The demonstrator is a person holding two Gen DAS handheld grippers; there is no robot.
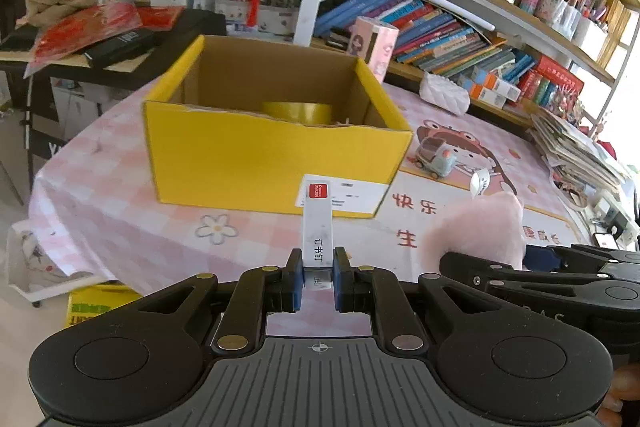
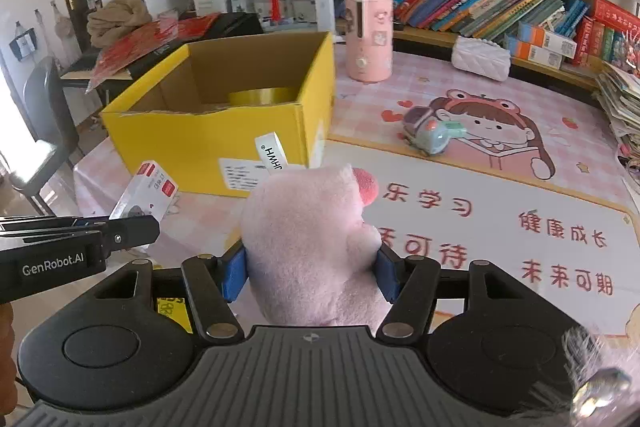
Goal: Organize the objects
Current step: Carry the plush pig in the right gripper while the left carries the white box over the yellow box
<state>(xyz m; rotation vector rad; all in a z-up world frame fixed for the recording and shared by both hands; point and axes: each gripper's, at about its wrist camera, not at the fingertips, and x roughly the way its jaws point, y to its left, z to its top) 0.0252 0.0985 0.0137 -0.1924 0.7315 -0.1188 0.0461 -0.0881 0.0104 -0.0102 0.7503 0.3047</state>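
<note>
**Both hands loaded, box ahead**

Left wrist view: the left hand-held gripper (image 1: pixel 319 277) is clamped on a small staple box (image 1: pixel 317 227), held upright before the yellow box (image 1: pixel 256 147) near the worktop's (image 1: pixel 120 211) left edge. Lift it clear of the torn front rim before release.

Right wrist view: the right hand-held gripper (image 2: pixel 310 269) squeezes a pink plush toy (image 2: pixel 312 247). Only here is the tape roll (image 2: pixel 262 95) seen against the box's far wall, leaving the near floor free.

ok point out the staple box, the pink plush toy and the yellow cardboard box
staple box (image 1: pixel 317 227): left wrist view, its white front face.
pink plush toy (image 2: pixel 312 247): right wrist view, its fuzzy body.
yellow cardboard box (image 1: pixel 240 163): left wrist view, its near wall.
</note>
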